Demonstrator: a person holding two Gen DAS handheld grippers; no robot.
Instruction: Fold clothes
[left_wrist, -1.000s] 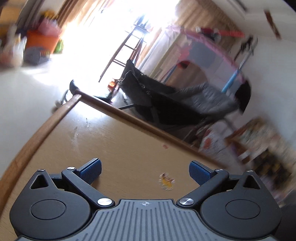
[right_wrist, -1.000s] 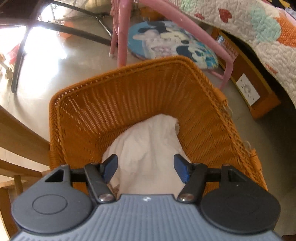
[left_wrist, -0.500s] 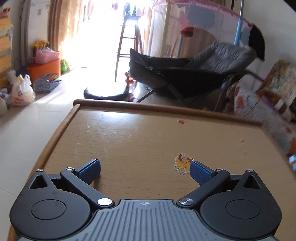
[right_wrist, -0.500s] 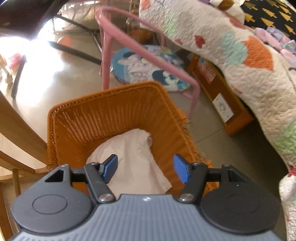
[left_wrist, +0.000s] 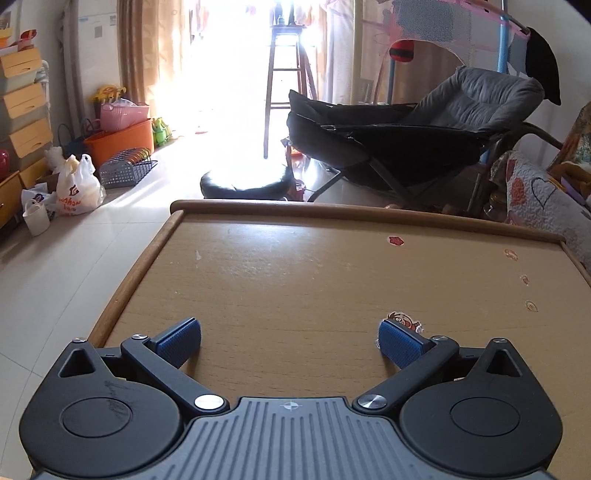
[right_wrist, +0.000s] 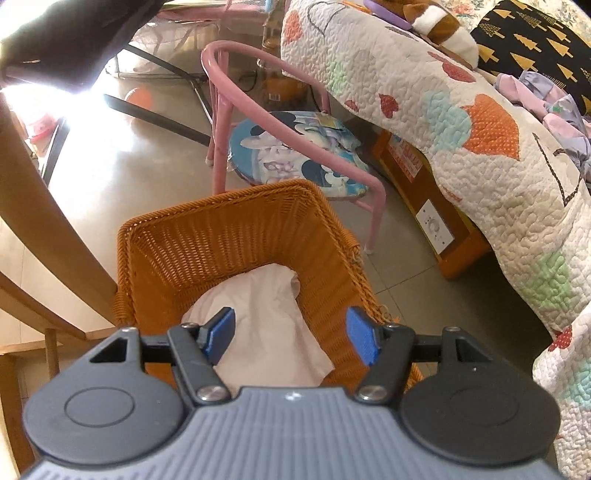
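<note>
Right wrist view: the spread right gripper (right_wrist: 290, 338) hangs above white cloth (right_wrist: 266, 332) in the wicker basket (right_wrist: 221, 236). Left gripper (left_wrist: 290, 343), spread too, holds nothing over the wooden table (left_wrist: 295, 273); I judge folding not yet begun.

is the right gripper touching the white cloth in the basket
Apart. The right wrist view shows the right gripper open above the wicker basket, its fingers empty, with the white cloth lying lower down inside.

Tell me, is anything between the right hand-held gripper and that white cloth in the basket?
Nothing. In the right wrist view the open right hand-held gripper hangs above the white cloth in the wicker basket, only air between.
</note>
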